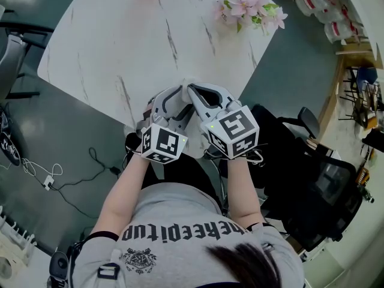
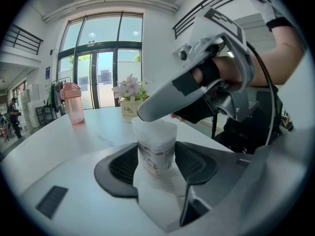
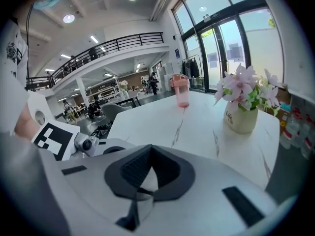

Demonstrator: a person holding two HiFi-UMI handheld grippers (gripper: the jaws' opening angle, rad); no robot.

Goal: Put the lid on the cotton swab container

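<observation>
Height is the relation that matters here: the right claw [image 3: 148, 151] lies straight above the cotton swab container [image 2: 156, 154], not beside it. In the left gripper view we see the left claw [image 2: 156, 165] closed round the container's lower body, one dark pad against each side. The container stands upright, its long axis vertical, at the near edge of the bench [image 1: 120, 47], right in front of the person. A translucent lid [image 2: 154, 130] sits on its top, and it looks level to us, though we cannot tell whether it is pressed fully home.

The right claw comes in from the right with its grey jaw slanting down over the lid, touching it or just above it; we cannot say which. In its own view the tips meet and only bare bench shows in the gap behind them, so we read it as closed on nothing.

We judge that any remaining move is a straight downward press by the right claw while the left one braces the container. A slanted push could tip the lid or skid the container towards the near edge.
</observation>
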